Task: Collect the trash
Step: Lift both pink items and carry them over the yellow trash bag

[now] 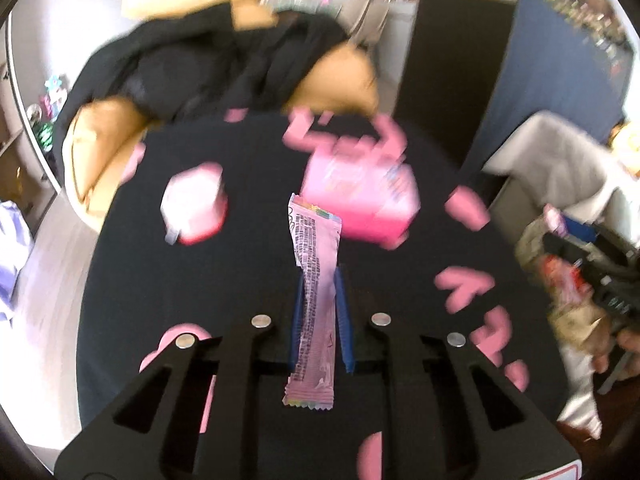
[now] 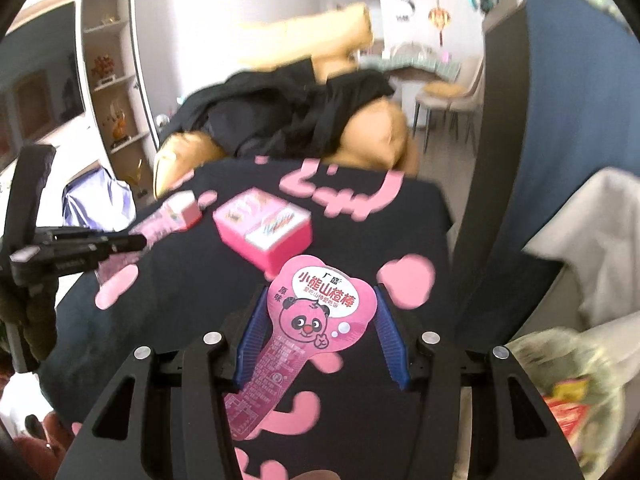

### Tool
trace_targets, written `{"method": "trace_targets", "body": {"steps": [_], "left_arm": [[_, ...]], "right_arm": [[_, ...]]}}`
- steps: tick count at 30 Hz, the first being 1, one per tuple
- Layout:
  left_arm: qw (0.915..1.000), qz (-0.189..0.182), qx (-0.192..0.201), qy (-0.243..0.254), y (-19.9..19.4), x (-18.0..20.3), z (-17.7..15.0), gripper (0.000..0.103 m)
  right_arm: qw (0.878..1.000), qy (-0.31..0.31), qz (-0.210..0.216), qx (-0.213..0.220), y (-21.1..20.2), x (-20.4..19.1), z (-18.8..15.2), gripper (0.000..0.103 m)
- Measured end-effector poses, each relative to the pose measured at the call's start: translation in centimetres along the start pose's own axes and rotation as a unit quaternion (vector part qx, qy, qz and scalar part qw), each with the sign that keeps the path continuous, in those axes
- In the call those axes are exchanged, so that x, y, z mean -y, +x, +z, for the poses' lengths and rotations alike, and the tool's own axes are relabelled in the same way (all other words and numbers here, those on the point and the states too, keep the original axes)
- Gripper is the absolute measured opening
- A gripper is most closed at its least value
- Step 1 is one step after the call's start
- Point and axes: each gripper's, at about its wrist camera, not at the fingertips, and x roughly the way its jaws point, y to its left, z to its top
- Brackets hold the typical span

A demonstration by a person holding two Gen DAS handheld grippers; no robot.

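My left gripper [image 1: 319, 280] is shut on a long pink snack wrapper [image 1: 314, 280] and holds it above the black table [image 1: 140, 280]. It also shows in the right wrist view [image 2: 120, 242], with the wrapper [image 2: 154, 228] sticking out. My right gripper [image 2: 320, 300] is shut on a pink heart-shaped panda wrapper [image 2: 316, 312], pinched at its wide head, above the table [image 2: 400, 232]. A pink box [image 1: 360, 196] [image 2: 264, 228] and a pink-and-white carton [image 1: 196, 204] [image 2: 186, 210] lie on the table.
A clear trash bag with wrappers [image 1: 568, 300] [image 2: 572, 392] hangs at the table's right edge. A tan sofa with black clothing [image 1: 208, 64] [image 2: 296, 120] stands behind the table. A white cloth [image 1: 560, 160] lies right. Shelves [image 2: 108, 80] stand far left.
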Motion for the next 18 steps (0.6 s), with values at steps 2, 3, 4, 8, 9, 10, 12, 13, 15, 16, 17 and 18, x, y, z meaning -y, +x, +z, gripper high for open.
{"method": "trace_targets", "body": {"steps": [2,3,4,8,9,10,12,13,15,16,17,18], "left_arm": [[0.9995,-0.014,0.027,0.009,-1.8,1.8,1.2,0.015],[0.9987,-0.023,0.043,0.015,-2.9,3.1,1.8,0.015],[0.9978,-0.033,0.054,0.020,-3.7,4.3,2.4,0.015],[0.9932,-0.085,0.070,0.038,-5.3,9.4,3.9,0.015],[0.9911,-0.102,0.072,0.046,-5.4,11.4,4.1,0.015],[0.9892,-0.117,0.071,0.054,-5.3,13.0,4.2,0.015],[0.9852,-0.144,0.063,0.068,-4.5,16.3,4.4,0.015],[0.9828,-0.160,0.057,0.073,-4.0,18.0,4.3,0.015],[0.9782,-0.189,0.038,0.077,-2.4,20.9,4.1,0.015],[0.9761,-0.201,0.028,0.077,-1.7,22.2,4.0,0.015],[0.9739,-0.213,0.016,0.077,-0.8,23.4,3.8,0.015],[0.9711,-0.226,0.002,0.077,0.3,24.8,3.6,0.015]], "right_arm": [[1.000,-0.005,-0.009,0.022,-2.4,0.7,0.4,0.049],[0.999,-0.006,-0.014,0.033,-3.6,1.3,0.6,0.049],[0.999,-0.006,-0.018,0.042,-4.6,1.7,0.7,0.049],[0.996,-0.002,-0.039,0.075,-9.1,4.3,0.4,0.049],[0.996,-0.001,-0.046,0.081,-10.1,5.0,0.2,0.049],[0.995,0.001,-0.052,0.086,-11.0,5.7,-0.1,0.049],[0.994,0.014,-0.059,0.092,-13.0,7.8,-0.9,0.049],[0.993,0.021,-0.065,0.093,-13.7,8.8,-1.3,0.049],[0.991,0.028,-0.095,0.093,-15.3,11.0,-2.4,0.049],[0.989,0.034,-0.112,0.091,-15.9,12.2,-3.0,0.049],[0.988,0.040,-0.123,0.089,-16.3,13.3,-3.6,0.049],[0.986,0.049,-0.132,0.086,-16.8,14.4,-4.2,0.049]]}}
